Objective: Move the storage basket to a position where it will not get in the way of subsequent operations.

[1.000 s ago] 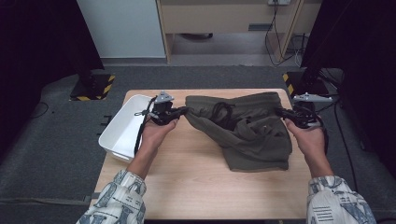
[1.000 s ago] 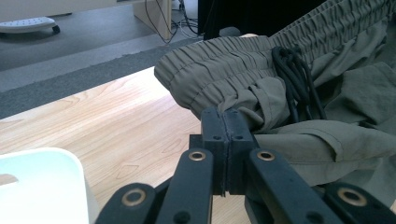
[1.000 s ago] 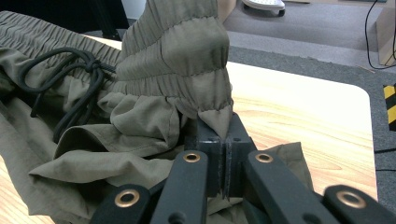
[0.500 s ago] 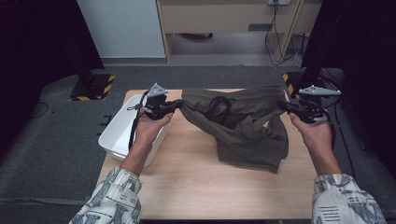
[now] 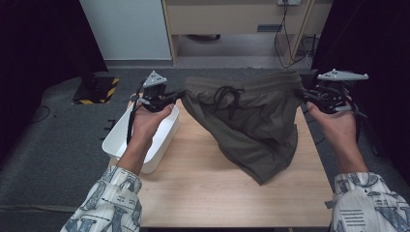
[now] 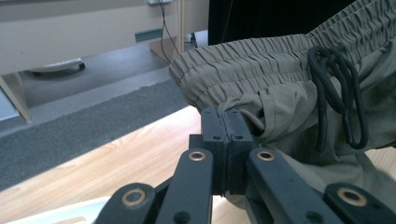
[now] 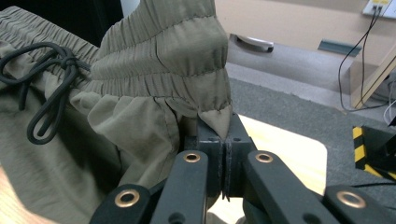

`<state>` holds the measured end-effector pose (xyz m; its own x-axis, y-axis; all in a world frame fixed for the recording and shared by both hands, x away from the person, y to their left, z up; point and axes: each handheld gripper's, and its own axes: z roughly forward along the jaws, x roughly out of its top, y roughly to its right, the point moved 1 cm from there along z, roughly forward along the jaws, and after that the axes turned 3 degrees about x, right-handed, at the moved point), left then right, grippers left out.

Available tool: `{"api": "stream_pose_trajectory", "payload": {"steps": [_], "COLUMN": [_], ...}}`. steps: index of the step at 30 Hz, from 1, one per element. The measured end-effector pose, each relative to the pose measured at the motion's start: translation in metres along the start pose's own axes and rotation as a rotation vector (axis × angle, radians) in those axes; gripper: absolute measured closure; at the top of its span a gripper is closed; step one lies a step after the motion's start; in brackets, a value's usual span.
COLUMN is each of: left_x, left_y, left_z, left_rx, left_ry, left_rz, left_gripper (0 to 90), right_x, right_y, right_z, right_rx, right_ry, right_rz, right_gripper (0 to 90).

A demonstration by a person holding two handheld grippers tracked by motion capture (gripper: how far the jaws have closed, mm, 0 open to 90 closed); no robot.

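Observation:
A pair of olive-green shorts (image 5: 256,121) with a black drawstring (image 5: 226,96) hangs stretched between my two grippers above the wooden table (image 5: 203,188). My left gripper (image 5: 180,95) is shut on the left end of the elastic waistband (image 6: 243,77). At the other end, my right gripper (image 5: 303,94) is shut on the waistband's right corner (image 7: 187,70). The legs droop down and their hem rests on the tabletop. In both gripper views the jaws (image 6: 226,154) (image 7: 224,161) meet with cloth pinched between them.
A white plastic bin (image 5: 145,137) stands at the table's left edge under my left hand. Beyond the table lie grey carpet, a wooden cabinet (image 5: 232,19) with cables, and black-and-yellow striped bases (image 5: 99,92) at the sides.
Both hands have risen, lifting the waistband off the table. The shorts now hang from the two grippers with just the lower hem touching the wood.

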<state>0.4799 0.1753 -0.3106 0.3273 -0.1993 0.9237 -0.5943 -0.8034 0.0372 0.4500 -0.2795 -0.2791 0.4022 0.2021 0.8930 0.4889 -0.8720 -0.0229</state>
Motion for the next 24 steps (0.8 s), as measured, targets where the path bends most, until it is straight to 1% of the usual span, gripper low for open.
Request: {"api": "stream_pose_trajectory", "payload": {"steps": [2, 4, 6, 7, 9, 10, 12, 16, 20, 22, 24], "left_x": [0.002, 0.0, -0.002, -0.004, -0.006, -0.008, -0.011, -0.016, -0.016, -0.014, -0.013], "left_y": [-0.001, -0.002, -0.002, -0.002, -0.002, -0.002, -0.003, -0.007, -0.009, -0.01, -0.012], "left_z": [0.003, 0.008, 0.013, 0.016, 0.021, 0.024, 0.03, 0.043, 0.051, 0.053, 0.057], "left_rx": [0.0, -0.002, 0.002, 0.001, -0.006, -0.001, -0.008, -0.006, -0.005, -0.003, -0.001], "left_ry": [-0.001, -0.011, -0.021, -0.026, -0.032, -0.037, -0.044, -0.07, -0.075, -0.081, -0.081], "left_rz": [-0.003, -0.009, -0.008, -0.005, -0.008, -0.007, -0.015, -0.019, -0.025, -0.025, -0.036], "left_gripper": [88.8, 88.9, 88.8, 88.8, 88.8, 88.8, 88.8, 88.8, 88.8, 88.8, 88.8], "right_x": [0.002, -0.002, -0.008, -0.013, -0.018, -0.021, -0.027, -0.035, -0.036, -0.033, -0.031], "right_y": [0.003, 0.005, 0.008, 0.01, 0.014, 0.016, 0.022, 0.032, 0.04, 0.041, 0.043], "right_z": [0.002, 0.009, 0.017, 0.023, 0.029, 0.032, 0.04, 0.052, 0.057, 0.057, 0.056], "right_rx": [0.007, 0.008, 0.008, 0.005, 0.007, 0.007, 0.007, 0.003, 0.01, 0.01, 0.006], "right_ry": [0.006, -0.006, -0.024, -0.03, -0.036, -0.038, -0.051, -0.067, -0.054, -0.047, -0.039], "right_rz": [0.01, 0.01, 0.017, 0.028, 0.035, 0.043, 0.057, 0.078, 0.102, 0.105, 0.104], "right_gripper": [88.9, 88.9, 88.9, 88.9, 88.9, 88.9, 88.9, 88.9, 88.8, 88.9, 88.9]}}
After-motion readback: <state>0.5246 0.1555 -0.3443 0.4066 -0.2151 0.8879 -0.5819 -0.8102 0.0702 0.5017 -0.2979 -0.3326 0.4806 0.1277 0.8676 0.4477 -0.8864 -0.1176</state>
